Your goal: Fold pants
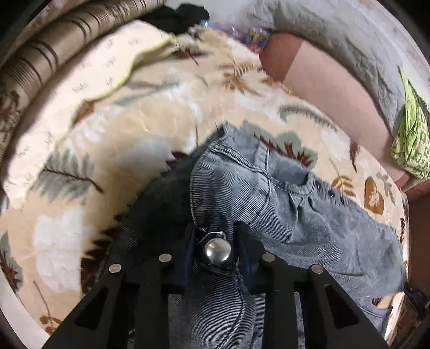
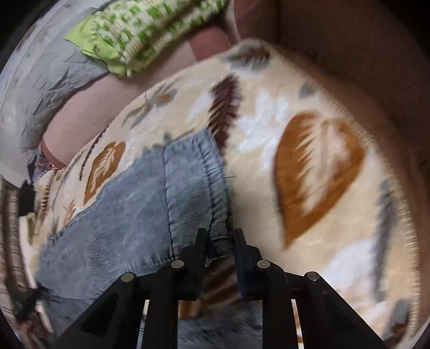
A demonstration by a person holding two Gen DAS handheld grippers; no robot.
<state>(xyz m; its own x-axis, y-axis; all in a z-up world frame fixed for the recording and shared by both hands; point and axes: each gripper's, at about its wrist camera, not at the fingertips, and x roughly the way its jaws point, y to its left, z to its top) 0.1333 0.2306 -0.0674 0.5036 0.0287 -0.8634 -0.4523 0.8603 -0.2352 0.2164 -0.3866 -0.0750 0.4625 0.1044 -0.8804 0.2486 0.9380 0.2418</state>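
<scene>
Faded blue-grey jeans (image 1: 282, 204) lie on a cream leaf-print blanket (image 1: 107, 128). My left gripper (image 1: 215, 236) is shut on the waistband, with the metal waist button (image 1: 217, 251) between its fingers; the cloth hangs below it. In the right wrist view my right gripper (image 2: 219, 239) is shut on the stitched hem of a jeans leg (image 2: 199, 171), and the leg (image 2: 115, 209) runs off to the left over the blanket (image 2: 322, 150). Both views are blurred by motion.
A green-and-white patterned cloth (image 1: 411, 145) lies at the right on a pink surface (image 1: 336, 88); it also shows in the right wrist view (image 2: 139, 29). A striped brown cushion (image 1: 53, 51) sits at the far left, with dark clothing (image 1: 180, 16) beyond the blanket.
</scene>
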